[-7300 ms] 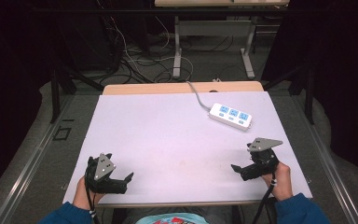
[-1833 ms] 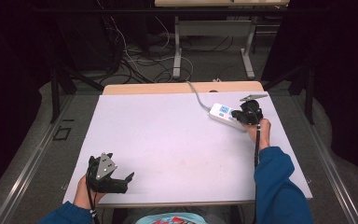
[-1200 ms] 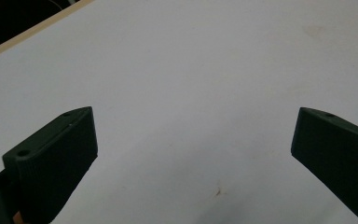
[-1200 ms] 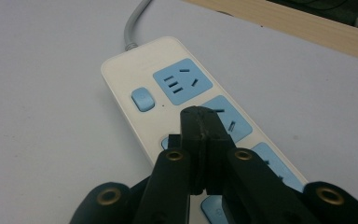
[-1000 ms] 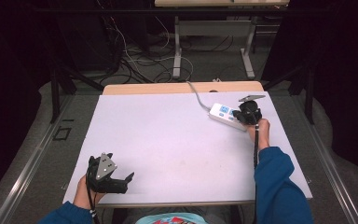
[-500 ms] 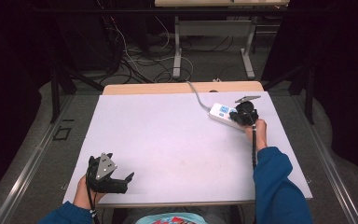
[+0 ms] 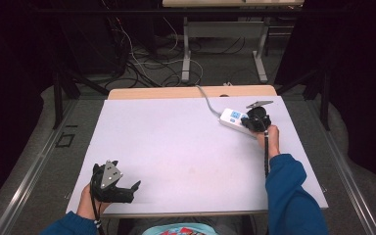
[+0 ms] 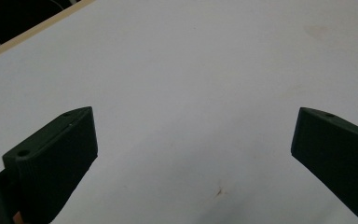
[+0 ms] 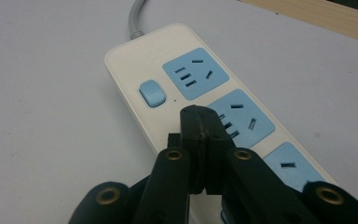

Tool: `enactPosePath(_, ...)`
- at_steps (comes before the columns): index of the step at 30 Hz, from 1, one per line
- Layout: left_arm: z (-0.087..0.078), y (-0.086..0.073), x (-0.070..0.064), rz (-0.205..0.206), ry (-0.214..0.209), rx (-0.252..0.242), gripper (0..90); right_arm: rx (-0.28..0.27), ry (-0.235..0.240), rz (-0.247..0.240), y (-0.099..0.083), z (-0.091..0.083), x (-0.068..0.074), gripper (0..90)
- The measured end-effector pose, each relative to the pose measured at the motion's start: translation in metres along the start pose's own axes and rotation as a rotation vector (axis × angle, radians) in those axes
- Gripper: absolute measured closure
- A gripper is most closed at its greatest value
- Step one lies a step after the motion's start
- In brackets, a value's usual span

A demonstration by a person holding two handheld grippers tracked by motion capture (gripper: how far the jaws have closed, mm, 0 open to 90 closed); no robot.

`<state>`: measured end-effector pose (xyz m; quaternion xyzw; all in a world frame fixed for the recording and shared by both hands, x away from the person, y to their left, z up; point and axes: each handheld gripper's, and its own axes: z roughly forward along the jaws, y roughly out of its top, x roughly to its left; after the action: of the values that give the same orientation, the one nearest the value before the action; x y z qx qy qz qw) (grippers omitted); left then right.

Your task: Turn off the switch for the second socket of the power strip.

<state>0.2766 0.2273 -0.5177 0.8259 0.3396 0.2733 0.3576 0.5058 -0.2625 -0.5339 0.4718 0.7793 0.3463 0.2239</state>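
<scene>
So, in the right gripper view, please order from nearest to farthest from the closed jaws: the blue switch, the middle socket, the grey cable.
Measured from the right gripper:
1. Middle socket, just right of the jaw tips, partly covered by them.
2. Blue switch, a little ahead and to the left.
3. Grey cable, at the far end of the power strip.
</scene>
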Motion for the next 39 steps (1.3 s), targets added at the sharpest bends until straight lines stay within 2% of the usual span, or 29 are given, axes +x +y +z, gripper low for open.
enactPosePath(4, -0.0005, 0.0002, 0.0, -0.003, -0.001, 0.002, 0.1, -0.006, -0.005, -0.008, -0.0005, -0.0001, 0.0002, 90.0)
enactPosePath(6, -0.0005, 0.0002, 0.0, -0.004, -0.001, 0.002, 0.1, -0.008, -0.007, 0.005, -0.0011, -0.0003, 0.001, 90.0)
enactPosePath(9, -0.0006, 0.0002, -0.0001, -0.004, -0.001, 0.002, 0.1, -0.009, -0.014, -0.023, -0.0014, -0.0003, 0.0022, 90.0)
enactPosePath(10, -0.0006, 0.0002, -0.0001, -0.003, -0.001, 0.002, 0.1, -0.007, -0.03, -0.029, -0.0015, -0.0002, 0.0032, 90.0)
enactPosePath(15, -0.0006, 0.0002, 0.0, -0.005, -0.001, 0.001, 0.1, -0.01, -0.032, -0.034, -0.0014, -0.0001, 0.0039, 90.0)
enactPosePath(24, -0.0005, 0.0003, -0.0001, -0.003, -0.001, 0.003, 0.1, -0.011, -0.034, -0.033, -0.0016, 0.0, 0.0039, 90.0)
enactPosePath(29, -0.0001, 0.0001, -0.0003, -0.003, 0.002, 0.0, 0.1, -0.013, -0.045, -0.015, -0.0018, 0.0007, 0.0055, 90.0)
enactPosePath(39, -0.0001, 0.0002, -0.0002, -0.002, 0.002, 0.0, 0.1, -0.011, -0.033, -0.017, -0.0022, 0.0004, 0.0043, 90.0)
